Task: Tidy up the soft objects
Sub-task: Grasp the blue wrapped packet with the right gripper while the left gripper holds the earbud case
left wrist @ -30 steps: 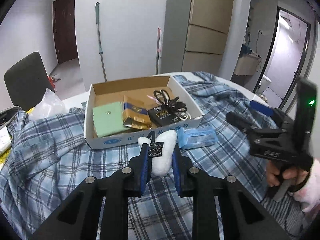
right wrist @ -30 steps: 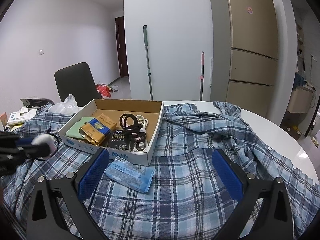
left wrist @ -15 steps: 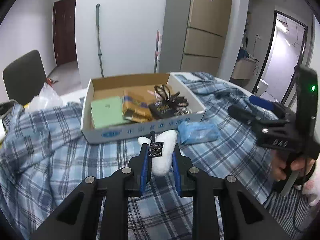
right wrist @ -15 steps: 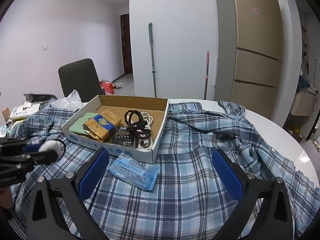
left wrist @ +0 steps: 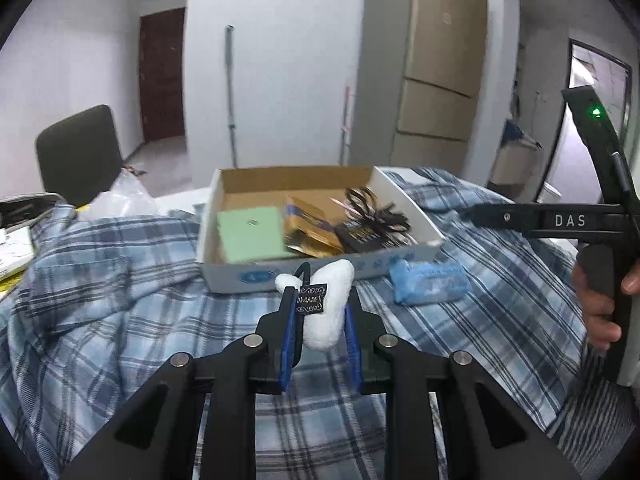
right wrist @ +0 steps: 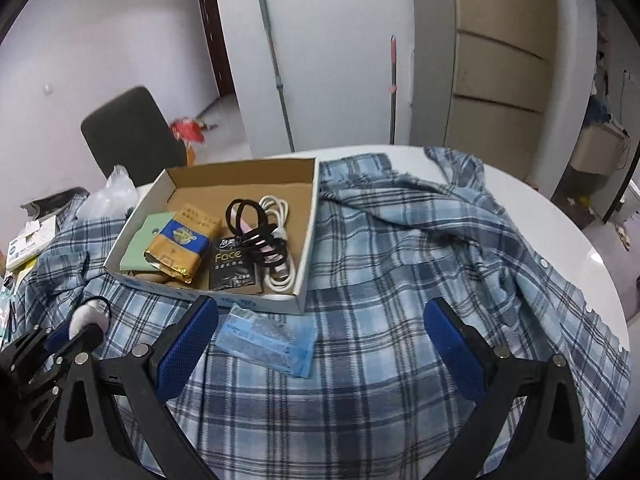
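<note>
Since a second ago the left gripper (left wrist: pixel 318 312) has carried the white plush (left wrist: pixel 326 312) closer to the box (left wrist: pixel 320 276), now low centre of frame, jaws clamped on it. The right gripper (right wrist: pixel 320 332) hangs wide open over the blue packet (right wrist: pixel 266 340); drop-off looks next.

Left wrist view blurred: lettering on the white plush's (left wrist: pixel 329 307) black tag (left wrist: pixel 311 304) unreadable. Plaid shirt (right wrist: pixel 400 280) hides most of the table (right wrist: pixel 540 208). Right tool (left wrist: pixel 560 222) cut off at the frame edge.
</note>
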`<state>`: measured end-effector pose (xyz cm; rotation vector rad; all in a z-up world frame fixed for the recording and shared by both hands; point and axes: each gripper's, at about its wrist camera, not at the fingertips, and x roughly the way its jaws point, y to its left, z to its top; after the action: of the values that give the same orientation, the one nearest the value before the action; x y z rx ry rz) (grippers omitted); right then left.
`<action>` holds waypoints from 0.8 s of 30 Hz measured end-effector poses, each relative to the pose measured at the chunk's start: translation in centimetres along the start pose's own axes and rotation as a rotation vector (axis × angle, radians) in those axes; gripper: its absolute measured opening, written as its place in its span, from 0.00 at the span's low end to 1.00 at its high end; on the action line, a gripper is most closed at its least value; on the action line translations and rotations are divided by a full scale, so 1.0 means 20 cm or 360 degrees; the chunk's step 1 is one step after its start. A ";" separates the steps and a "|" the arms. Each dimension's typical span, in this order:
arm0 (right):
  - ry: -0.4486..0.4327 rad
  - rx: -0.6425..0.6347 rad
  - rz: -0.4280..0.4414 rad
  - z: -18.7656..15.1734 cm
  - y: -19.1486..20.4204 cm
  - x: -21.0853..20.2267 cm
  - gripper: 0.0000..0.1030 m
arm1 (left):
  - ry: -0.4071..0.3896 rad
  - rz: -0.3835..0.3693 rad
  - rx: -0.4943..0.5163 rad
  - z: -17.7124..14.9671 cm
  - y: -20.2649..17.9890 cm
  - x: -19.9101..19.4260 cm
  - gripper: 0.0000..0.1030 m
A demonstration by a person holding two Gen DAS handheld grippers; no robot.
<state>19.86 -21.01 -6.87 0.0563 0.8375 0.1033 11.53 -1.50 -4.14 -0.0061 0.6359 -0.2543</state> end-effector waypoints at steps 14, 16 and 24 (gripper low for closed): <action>0.0403 0.0152 0.0104 -0.01 0.14 0.34 0.99 | -0.0115 0.0154 -0.0096 0.02 0.09 -0.05 0.23; 0.0416 0.0152 0.0087 -0.03 0.15 0.36 0.99 | -0.0119 0.0156 -0.0080 0.02 0.08 -0.05 0.23; 0.0471 0.0017 0.0059 -0.07 0.20 0.40 0.72 | -0.0122 0.0164 -0.0091 0.02 0.08 -0.05 0.23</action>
<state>23.94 -16.05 -13.32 0.0679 1.1327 0.1442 11.28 0.21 -3.28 -0.0377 0.5651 -0.1357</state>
